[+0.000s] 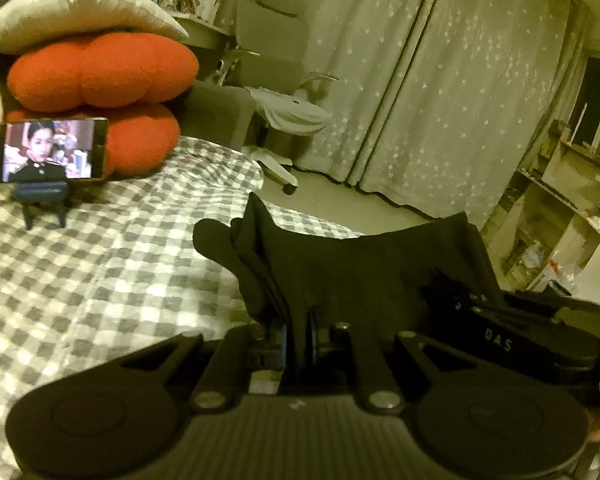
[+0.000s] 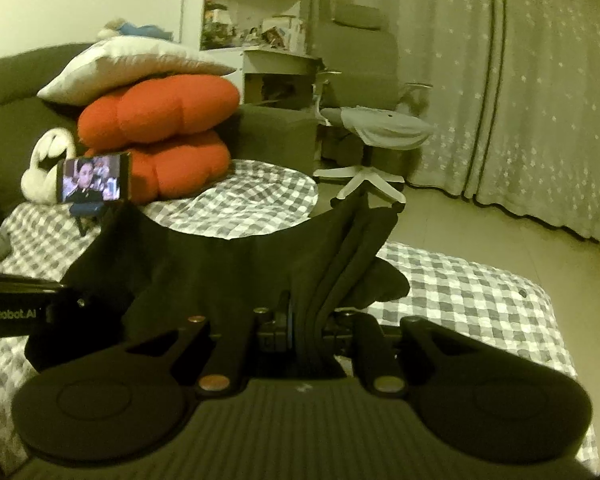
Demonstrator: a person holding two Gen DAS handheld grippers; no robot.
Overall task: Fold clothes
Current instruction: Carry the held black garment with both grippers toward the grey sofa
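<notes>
Nearest the lens in the left wrist view: left gripper (image 1: 299,344), jaws closed on a bunched fold of the black garment (image 1: 364,268). Right wrist view shows the same arrangement: right gripper (image 2: 305,332) pinched shut on several stacked pleats of the black garment (image 2: 228,272). Cloth spans between the two tools, upper edge sagging in a shallow curve, held up off the checked bedsheet (image 1: 100,264); whether its lower edge touches the sheet cannot be told. Loose rounded lobe of fabric hangs left of the left gripper's hold, and a similar lobe hangs right of the right gripper's hold. Right gripper body visible at near right in the left wrist view; left gripper body, printed lettering partly readable, at near left in the right wrist view. Far left on the bed: phone (image 1: 52,150) on a small blue stand (image 1: 42,196), screen lit. Behind it, two orange cushions (image 1: 100,72) stacked, white pillow (image 1: 76,12) on top. Beyond the bed's far edge: office chair (image 2: 364,92) with a grey whale plush (image 2: 380,128) on its seat. Star-patterned curtains (image 1: 440,80) across the far wall. Shelving unit (image 1: 560,208) at far right in the left wrist view.
</notes>
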